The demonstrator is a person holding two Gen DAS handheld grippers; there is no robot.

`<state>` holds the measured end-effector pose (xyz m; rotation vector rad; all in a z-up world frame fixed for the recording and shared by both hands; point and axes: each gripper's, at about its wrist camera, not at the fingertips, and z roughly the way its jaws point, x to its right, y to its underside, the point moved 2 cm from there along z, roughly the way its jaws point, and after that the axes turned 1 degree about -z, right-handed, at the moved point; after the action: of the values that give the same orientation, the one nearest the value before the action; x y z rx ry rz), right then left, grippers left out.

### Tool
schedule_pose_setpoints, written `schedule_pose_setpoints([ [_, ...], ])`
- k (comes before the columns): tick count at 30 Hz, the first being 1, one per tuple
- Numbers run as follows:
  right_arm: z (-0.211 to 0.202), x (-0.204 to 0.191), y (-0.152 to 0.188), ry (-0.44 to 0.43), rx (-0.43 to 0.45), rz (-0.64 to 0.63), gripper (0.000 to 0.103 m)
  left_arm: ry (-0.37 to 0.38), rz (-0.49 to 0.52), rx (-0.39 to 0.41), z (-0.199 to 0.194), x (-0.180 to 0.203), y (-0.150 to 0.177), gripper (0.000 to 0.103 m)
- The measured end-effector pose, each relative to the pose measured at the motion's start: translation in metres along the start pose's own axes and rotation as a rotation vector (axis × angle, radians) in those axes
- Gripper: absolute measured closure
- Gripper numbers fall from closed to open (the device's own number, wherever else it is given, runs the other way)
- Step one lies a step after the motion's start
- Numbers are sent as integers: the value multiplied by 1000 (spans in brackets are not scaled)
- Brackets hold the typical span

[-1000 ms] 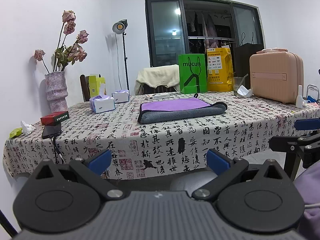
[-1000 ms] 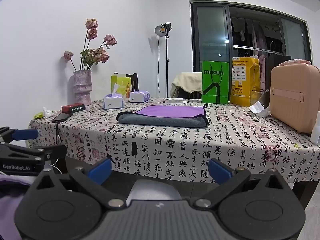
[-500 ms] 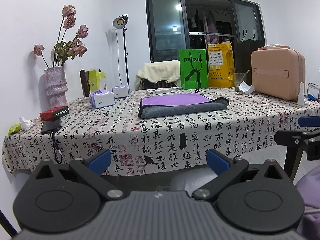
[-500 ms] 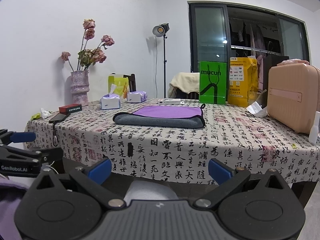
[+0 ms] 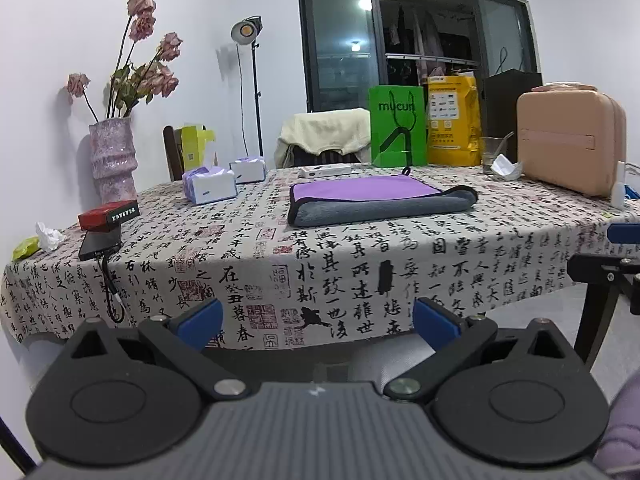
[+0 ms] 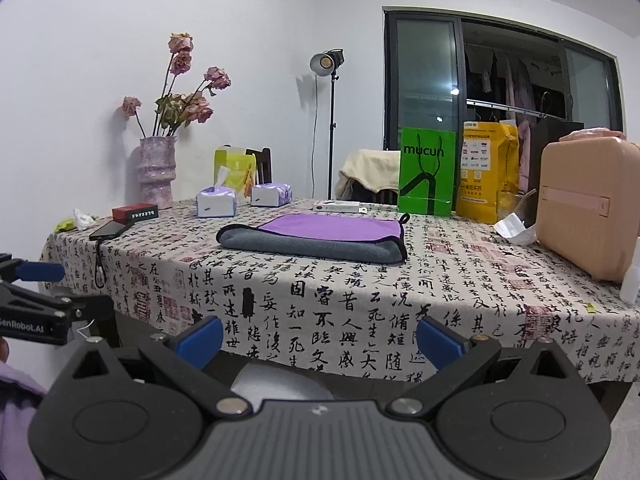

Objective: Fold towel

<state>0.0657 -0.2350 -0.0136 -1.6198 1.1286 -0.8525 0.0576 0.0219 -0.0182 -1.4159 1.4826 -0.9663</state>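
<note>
A purple and grey towel (image 5: 376, 200) lies folded flat in the middle of the table (image 5: 280, 264), which is covered by a cloth printed with black characters. It also shows in the right wrist view (image 6: 320, 236). My left gripper (image 5: 318, 320) is open and empty, held low in front of the table's near edge, well short of the towel. My right gripper (image 6: 320, 338) is open and empty too, at about the same height in front of the table edge. The right gripper's side shows at the right of the left wrist view (image 5: 612, 264).
On the table stand a vase of dried roses (image 5: 112, 160), tissue packs (image 5: 210, 186), a red box (image 5: 108, 214), a phone with a cable (image 5: 100, 244), a green bag (image 5: 396, 132), a yellow bag (image 5: 452, 132) and a pink case (image 5: 568, 144). A chair with a cream cloth (image 5: 324, 136) stands behind.
Both grippers have moved slightly nearer to the table, which looks a little larger. The towel has not moved. Both grippers stay open.
</note>
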Motion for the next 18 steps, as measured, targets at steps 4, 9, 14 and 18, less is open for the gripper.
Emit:
schedule_pose_setpoints([
  [4,20,9,-2,-22,-15,14,0,10,-26,-34,17,-8,-6,0],
  [9,43,21,-10,-29,-4,-3,0,-19,-37,-31,42,-14,-20,9],
  [14,71,38,-25,-42,-9,21,0,-5,-31,-68,73,-16,-35,17],
  [18,96,52,-39,-48,-23,33,2,-7,-27,-74,93,-16,-47,0],
])
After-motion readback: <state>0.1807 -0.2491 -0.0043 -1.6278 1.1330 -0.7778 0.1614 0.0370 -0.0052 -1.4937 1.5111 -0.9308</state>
